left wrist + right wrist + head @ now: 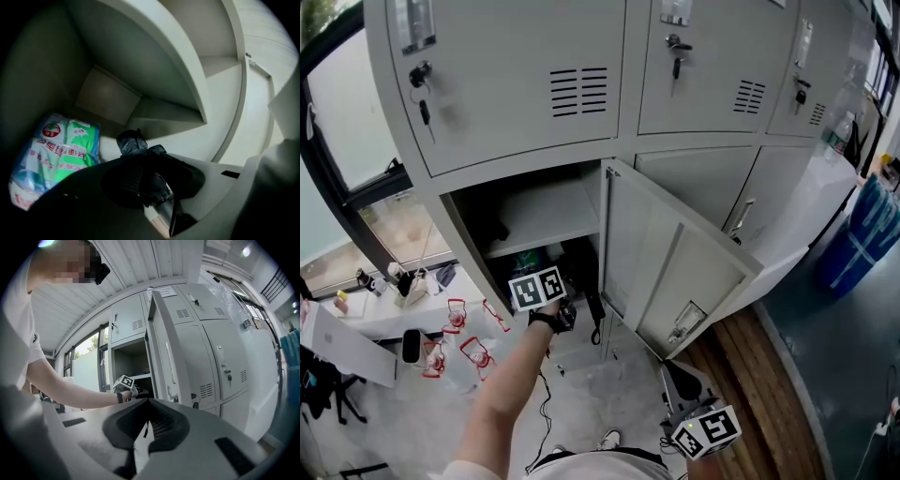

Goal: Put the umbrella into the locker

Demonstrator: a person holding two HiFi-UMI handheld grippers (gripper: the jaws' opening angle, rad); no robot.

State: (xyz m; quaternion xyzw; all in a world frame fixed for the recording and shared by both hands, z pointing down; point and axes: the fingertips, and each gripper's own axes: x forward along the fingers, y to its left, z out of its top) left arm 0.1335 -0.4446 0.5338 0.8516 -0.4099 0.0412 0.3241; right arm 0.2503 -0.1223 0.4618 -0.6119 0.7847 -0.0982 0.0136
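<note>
The grey locker's [525, 103] door [675, 272] stands swung open toward me. My left gripper [569, 307] reaches into the lower compartment under the shelf [548, 216]. In the left gripper view it [150, 165] is shut on the black folded umbrella [133, 143], whose crumpled end pokes out past the jaws into the locker. A black strap of the umbrella [594, 321] hangs down at the locker's mouth. My right gripper [673, 375] is low by my body, outside the locker, and it [149, 401] is shut with nothing in it.
A green and blue plastic package [56, 154] lies on the compartment floor to the left of the umbrella. A low white table [394, 319] with bottles and red-framed items stands left of the locker. Blue bins [867, 234] stand at the right. A cable lies on the floor.
</note>
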